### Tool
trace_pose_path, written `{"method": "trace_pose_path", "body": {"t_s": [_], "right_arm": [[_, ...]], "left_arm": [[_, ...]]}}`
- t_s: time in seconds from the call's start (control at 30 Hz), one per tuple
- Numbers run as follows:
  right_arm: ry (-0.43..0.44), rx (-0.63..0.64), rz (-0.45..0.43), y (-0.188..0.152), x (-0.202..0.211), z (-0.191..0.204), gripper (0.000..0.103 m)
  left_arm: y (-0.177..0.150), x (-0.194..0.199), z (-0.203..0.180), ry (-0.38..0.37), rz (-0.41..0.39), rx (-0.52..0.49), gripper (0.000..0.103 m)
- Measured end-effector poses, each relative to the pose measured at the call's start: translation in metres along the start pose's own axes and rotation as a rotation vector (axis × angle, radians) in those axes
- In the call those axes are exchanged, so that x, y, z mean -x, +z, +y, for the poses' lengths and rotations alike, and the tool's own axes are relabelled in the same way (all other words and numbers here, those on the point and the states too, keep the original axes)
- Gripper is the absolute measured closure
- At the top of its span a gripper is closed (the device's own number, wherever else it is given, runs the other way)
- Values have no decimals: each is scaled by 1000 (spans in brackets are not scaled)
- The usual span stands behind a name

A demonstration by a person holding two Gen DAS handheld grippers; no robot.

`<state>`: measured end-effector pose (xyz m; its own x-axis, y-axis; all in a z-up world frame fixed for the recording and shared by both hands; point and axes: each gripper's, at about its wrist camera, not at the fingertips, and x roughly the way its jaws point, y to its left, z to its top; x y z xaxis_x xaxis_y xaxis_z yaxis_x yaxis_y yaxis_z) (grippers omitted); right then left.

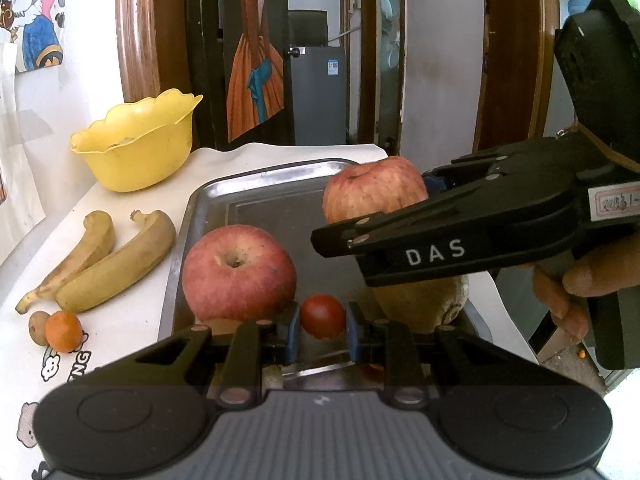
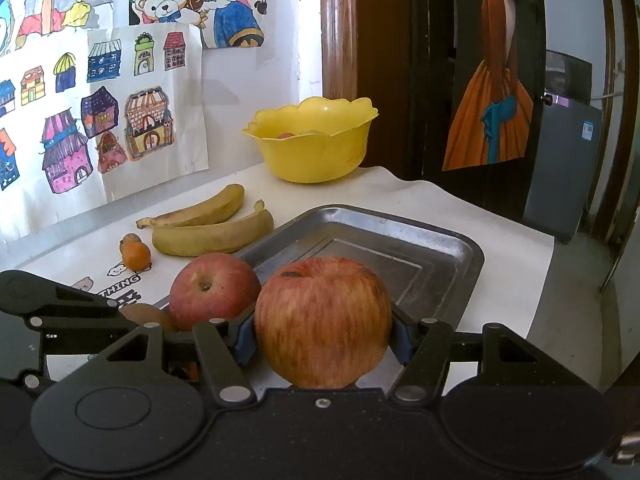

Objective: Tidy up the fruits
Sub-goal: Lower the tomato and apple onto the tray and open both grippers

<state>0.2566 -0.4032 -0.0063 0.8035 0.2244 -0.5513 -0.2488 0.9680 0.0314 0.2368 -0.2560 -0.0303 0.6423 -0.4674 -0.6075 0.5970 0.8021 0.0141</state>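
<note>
Two grippers are loaded at once over the metal tray [image 2: 448, 240]. The left gripper [image 1: 323, 334] pinches a small red tomato [image 1: 322, 316] between its blue pads, jaws nearly pressed together. The right gripper [image 2: 322, 334] is clamped on a streaked apple [image 2: 322, 322], jaws about half spread around its width; whether that apple hangs clear of the tray floor or rests on it cannot be told.

A second, redder apple [image 1: 238, 272] sits in the tray's near left corner, with a brownish pear [image 1: 424, 304] at the near right, partly hidden under the right gripper. Off the tray, on the white cloth, lie two bananas [image 1: 116, 258] and two small fruits — one orange [image 1: 63, 331], one brown [image 1: 38, 326]. A yellow bowl [image 2: 316, 152] stands at the back with something inside it.

The step looks like setting both fruits down in the tray. To do it well, each should be lowered until it bears on the metal before the jaws ease apart, and placed in bare floor clear of the redder apple, so nothing rolls or knocks.

The held apple is round, with no real long axis; its stem pit faces up, tilted slightly to the left in the right wrist view. The tomato is near round too — its stem end cannot be made out.
</note>
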Motion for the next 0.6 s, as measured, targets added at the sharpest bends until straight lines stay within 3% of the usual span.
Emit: {"method": "trace_pose_path", "body": {"t_s": [0.4,0.5,0.6], "right_arm": [[-4,-11,8,-1,-2,-1,38],[3,-27,-15,-1,1,-3,37],[4,-29,-29,2,8,-2,34]], "left_arm": [[-1,0,-2,-4,-3,-3,77],[-1,1,-4,-6,-4,-4,73],[0,4,-3,-8,-13,1,61]]}}
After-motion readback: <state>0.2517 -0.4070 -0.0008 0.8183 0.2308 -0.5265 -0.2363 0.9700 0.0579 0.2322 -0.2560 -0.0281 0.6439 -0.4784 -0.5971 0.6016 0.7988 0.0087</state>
